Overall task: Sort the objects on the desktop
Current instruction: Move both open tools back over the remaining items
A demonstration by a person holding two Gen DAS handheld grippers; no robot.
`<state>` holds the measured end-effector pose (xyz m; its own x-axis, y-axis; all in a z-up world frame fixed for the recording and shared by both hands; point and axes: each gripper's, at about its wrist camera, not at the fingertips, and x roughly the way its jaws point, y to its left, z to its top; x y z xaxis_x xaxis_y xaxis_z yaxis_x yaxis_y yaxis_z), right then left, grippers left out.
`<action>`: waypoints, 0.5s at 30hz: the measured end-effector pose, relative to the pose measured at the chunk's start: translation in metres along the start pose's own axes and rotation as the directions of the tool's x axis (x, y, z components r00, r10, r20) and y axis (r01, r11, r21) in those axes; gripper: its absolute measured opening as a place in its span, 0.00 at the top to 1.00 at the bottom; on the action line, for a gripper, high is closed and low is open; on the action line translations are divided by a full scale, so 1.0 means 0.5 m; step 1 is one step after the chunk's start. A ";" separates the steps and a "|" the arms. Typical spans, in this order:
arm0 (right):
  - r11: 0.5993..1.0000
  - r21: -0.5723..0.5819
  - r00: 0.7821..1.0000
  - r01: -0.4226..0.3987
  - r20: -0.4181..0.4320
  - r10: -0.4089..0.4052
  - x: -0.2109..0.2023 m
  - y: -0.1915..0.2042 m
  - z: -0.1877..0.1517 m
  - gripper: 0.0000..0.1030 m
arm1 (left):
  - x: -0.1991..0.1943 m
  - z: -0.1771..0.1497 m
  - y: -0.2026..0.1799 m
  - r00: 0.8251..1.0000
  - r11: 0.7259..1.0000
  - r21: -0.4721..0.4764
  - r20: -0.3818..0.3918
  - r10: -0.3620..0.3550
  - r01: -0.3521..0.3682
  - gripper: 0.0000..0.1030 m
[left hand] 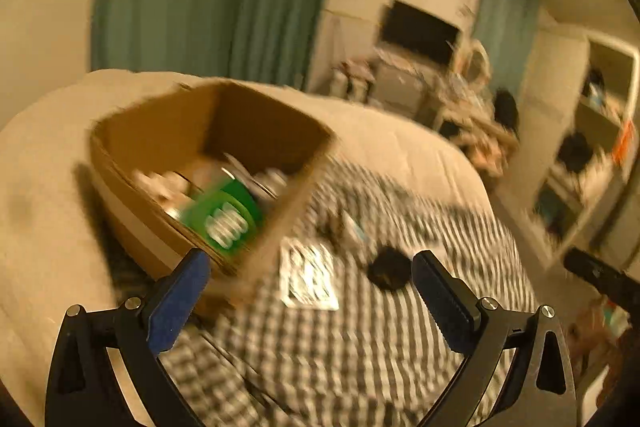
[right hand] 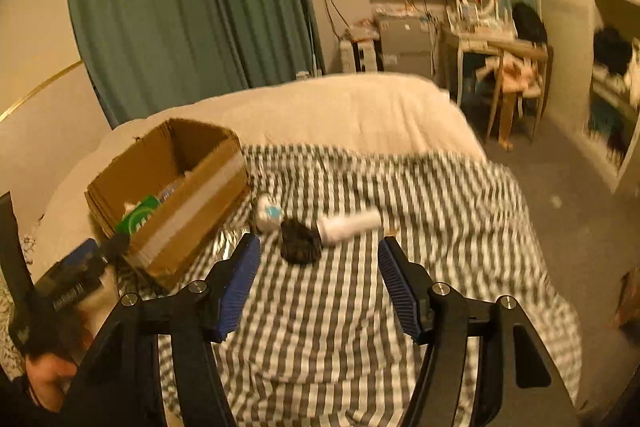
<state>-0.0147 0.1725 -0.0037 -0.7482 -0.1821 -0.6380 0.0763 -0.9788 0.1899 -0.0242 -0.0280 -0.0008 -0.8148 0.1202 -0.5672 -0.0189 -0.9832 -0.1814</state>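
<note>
With both my left tool and right tool spread and empty, the cardboard box at left holds several items while 3 wait on the bed: a black lump, a white roll and a small white bottle.

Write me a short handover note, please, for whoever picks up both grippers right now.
Left gripper: open, empty, by the box corner.
Right gripper: open, empty, aimed at the loose items on the striped sheet.
Done: the box already holds a green pack and some pale items, too blurred to name.
Left: a black lump, a white roll, a small white bottle and a flat printed card, all on the sheet beside the box. The lump is nearest the right fingers; probably take it first.
</note>
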 end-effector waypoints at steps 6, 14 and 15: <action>0.997 0.054 0.994 -0.063 -0.083 0.068 0.105 -0.038 -0.079 0.41 | 0.078 -0.074 -0.076 0.996 0.990 0.144 -0.087 0.007 0.005 0.00; 0.982 0.050 0.976 -0.183 -0.109 0.187 0.256 -0.026 -0.051 0.41 | 0.243 -0.093 -0.014 0.981 0.999 0.024 -0.186 0.050 -0.046 0.00; 0.981 0.038 0.974 -0.193 -0.111 0.196 0.281 -0.021 -0.047 0.41 | 0.255 -0.095 -0.005 0.978 0.998 0.014 -0.199 0.056 -0.054 0.00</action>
<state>-0.1052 0.1550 -0.1132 -0.6411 -0.3793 -0.6671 0.1936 -0.9211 0.3377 -0.1006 -0.0037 -0.1108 -0.6830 0.0900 -0.7248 0.0169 -0.9902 -0.1388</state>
